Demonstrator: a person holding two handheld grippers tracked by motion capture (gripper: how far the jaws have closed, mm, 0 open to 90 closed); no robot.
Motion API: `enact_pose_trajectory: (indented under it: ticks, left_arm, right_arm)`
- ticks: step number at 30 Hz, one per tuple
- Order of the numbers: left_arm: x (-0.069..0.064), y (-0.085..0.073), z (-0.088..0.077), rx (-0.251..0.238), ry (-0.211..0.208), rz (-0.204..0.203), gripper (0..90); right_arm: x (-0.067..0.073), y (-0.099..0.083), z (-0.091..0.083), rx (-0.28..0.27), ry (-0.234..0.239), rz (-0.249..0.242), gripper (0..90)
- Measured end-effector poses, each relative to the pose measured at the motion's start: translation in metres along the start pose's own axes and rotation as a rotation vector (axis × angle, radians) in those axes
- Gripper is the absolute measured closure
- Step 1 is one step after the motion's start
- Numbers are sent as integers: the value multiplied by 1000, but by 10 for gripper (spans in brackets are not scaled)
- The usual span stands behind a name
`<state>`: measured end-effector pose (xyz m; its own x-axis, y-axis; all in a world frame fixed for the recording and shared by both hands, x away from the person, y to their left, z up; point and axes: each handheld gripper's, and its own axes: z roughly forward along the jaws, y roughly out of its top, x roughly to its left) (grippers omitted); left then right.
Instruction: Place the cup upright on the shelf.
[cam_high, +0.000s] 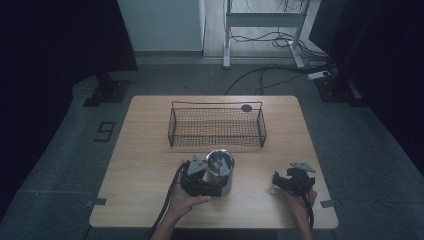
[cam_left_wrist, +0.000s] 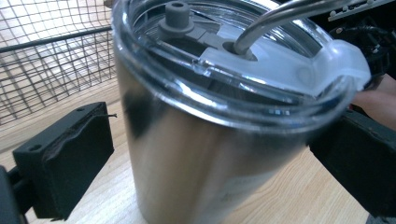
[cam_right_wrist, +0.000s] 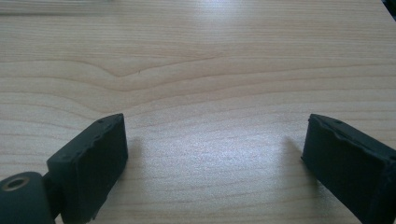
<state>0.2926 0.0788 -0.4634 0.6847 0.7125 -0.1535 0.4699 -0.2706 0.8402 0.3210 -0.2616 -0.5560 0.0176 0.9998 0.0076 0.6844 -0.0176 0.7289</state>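
High view: your left gripper (cam_high: 216, 188) stands around the steel cup (cam_high: 220, 171) at the near middle of the table (cam_high: 150, 150), just in front of the wire basket (cam_high: 216, 127). Your right gripper (cam_high: 278, 181) rests well apart from the cup, near the table's right edge.

Left gripper view: the jaws are spread wide with the cup (cam_left_wrist: 219, 140) between them. The left pad (cam_left_wrist: 70, 158) stands clear of the wall; the right one's contact cannot be told. A clear lid (cam_left_wrist: 261, 74) with a bent metal straw (cam_left_wrist: 275, 21) tops the cup.

Handling: expect a stiff, smooth, slippery wall and moderate weight. Grip the body below the lid, not the straw.

Markings: a faint patch low on the wall; nothing can be read.

Right gripper view: your jaws stand apart over bare wood, holding nothing.
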Motion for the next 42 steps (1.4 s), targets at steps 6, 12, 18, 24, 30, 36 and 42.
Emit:
enact_pose_trajectory:
  ticks: [6,12,18,24,30,36,42]
  left_arm:
    - [-2,1,7,-17,9,3,0]
    - [-5,2,13,-37,25,19,0]
    - [-6,3,24,-19,50,43,0]
    - [-6,1,33,-7,66,76,16]
    - [-5,0,33,-12,53,88,27]
    - [-5,-1,32,-20,56,93,33]
    - [-7,-2,33,-49,85,67,34]
  right_arm:
    - [0,0,0,0,0,0,65]
    - [0,0,0,0,0,0,65]
    - [0,0,0,0,0,0,65]
    - [0,0,0,0,0,0,65]
    - [0,0,0,-1,-1,-1,66]
    - [1,0,-1,-1,-3,5,72]
    - [1,0,-1,1,-3,4,72]
